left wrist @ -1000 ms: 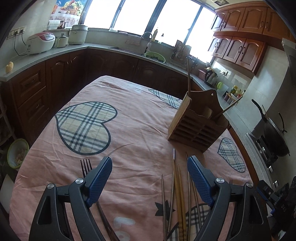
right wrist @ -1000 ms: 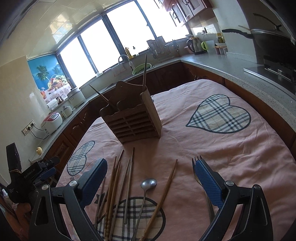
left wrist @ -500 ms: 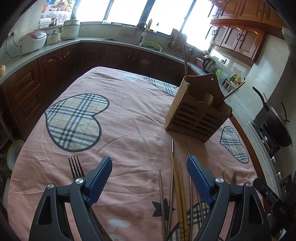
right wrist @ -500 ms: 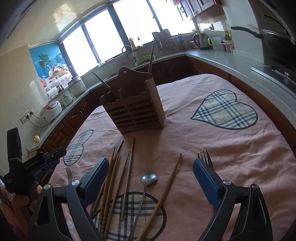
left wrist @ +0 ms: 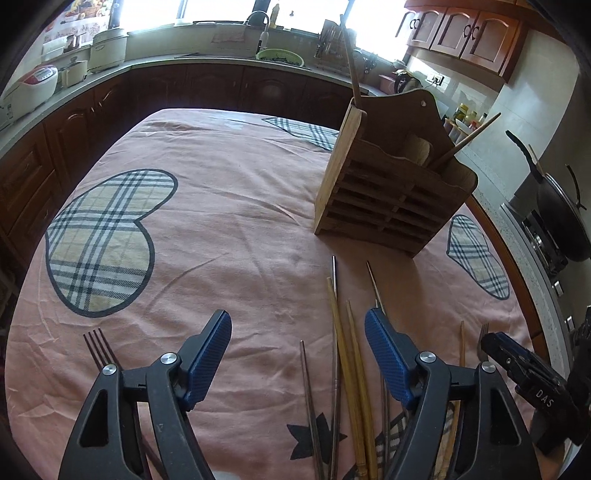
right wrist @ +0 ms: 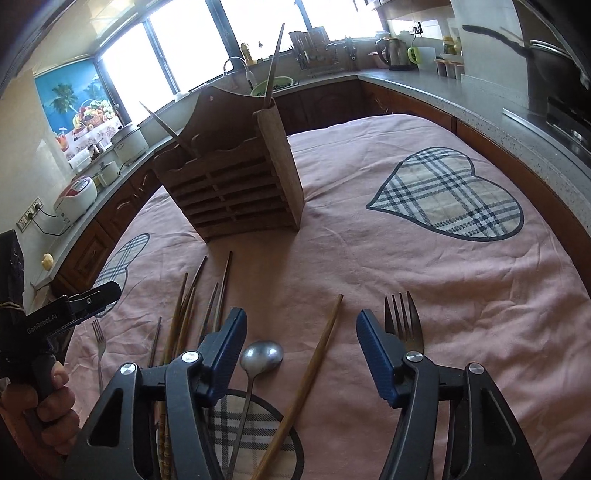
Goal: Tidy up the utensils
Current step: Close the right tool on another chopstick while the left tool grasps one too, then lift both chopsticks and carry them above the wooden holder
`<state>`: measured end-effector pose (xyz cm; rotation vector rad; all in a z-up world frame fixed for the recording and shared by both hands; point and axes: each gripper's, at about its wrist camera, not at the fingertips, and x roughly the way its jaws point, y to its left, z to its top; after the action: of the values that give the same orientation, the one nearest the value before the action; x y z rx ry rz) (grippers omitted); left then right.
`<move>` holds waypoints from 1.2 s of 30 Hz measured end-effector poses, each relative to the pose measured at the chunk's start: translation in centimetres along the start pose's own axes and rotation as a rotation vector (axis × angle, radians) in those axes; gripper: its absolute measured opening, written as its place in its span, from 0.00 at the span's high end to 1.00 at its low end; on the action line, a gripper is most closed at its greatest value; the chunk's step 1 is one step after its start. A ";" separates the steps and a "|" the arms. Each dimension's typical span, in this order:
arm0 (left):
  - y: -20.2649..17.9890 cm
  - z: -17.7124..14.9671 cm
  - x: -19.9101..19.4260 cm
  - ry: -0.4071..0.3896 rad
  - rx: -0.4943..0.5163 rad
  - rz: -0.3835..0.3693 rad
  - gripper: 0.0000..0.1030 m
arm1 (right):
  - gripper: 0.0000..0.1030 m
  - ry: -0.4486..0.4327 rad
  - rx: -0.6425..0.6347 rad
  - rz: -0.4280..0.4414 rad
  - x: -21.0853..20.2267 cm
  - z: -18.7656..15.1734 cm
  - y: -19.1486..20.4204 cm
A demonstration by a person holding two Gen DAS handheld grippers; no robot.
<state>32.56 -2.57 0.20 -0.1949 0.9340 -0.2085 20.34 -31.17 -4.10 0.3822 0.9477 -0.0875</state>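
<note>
A wooden utensil holder (left wrist: 391, 199) (right wrist: 236, 195) stands on the pink cloth with a few sticks in it. In front of it lie several chopsticks (left wrist: 347, 350) (right wrist: 192, 306). My left gripper (left wrist: 297, 332) hovers low over them, its jaws closing, pads touching nothing. A fork (left wrist: 98, 347) lies left of its left finger. My right gripper (right wrist: 301, 332) is closing too, with a metal spoon (right wrist: 262, 356) and a wooden chopstick (right wrist: 317, 350) below the gap, neither pressed. A second fork (right wrist: 402, 325) lies just outside its right finger.
The pink tablecloth (left wrist: 221, 206) with plaid hearts covers the table. Dark counters ring it, with a rice cooker (right wrist: 75, 192) and a sink (left wrist: 258, 33). A wok (left wrist: 561, 214) sits on the stove by the table's right edge. A hand (right wrist: 48, 398) holds the left gripper.
Both grippers have sunk toward the utensils and their jaws have narrowed, the right more. The left one has shifted right, so the fork now lies outside its left finger.
</note>
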 end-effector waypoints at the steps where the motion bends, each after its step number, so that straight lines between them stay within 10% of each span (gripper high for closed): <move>1: -0.2 0.3 0.7 0.012 0.010 0.000 0.32 | 0.42 0.008 0.005 -0.007 0.4 0.1 -0.3; 17: -2.5 2.0 9.5 0.144 0.087 0.004 0.92 | 0.73 0.116 -0.034 -0.114 5.6 1.0 -1.1; 19: -2.4 2.2 9.8 0.149 0.074 -0.018 0.93 | 0.90 0.116 -0.058 -0.136 5.7 1.0 -0.7; 36: 0.0 1.3 -0.3 -0.002 0.004 -0.118 0.96 | 0.95 0.008 -0.015 0.013 -0.2 2.2 0.5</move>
<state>33.41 -2.38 1.20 -0.2461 0.9211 -0.3188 22.03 -31.49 -2.63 0.3749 0.9529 -0.0675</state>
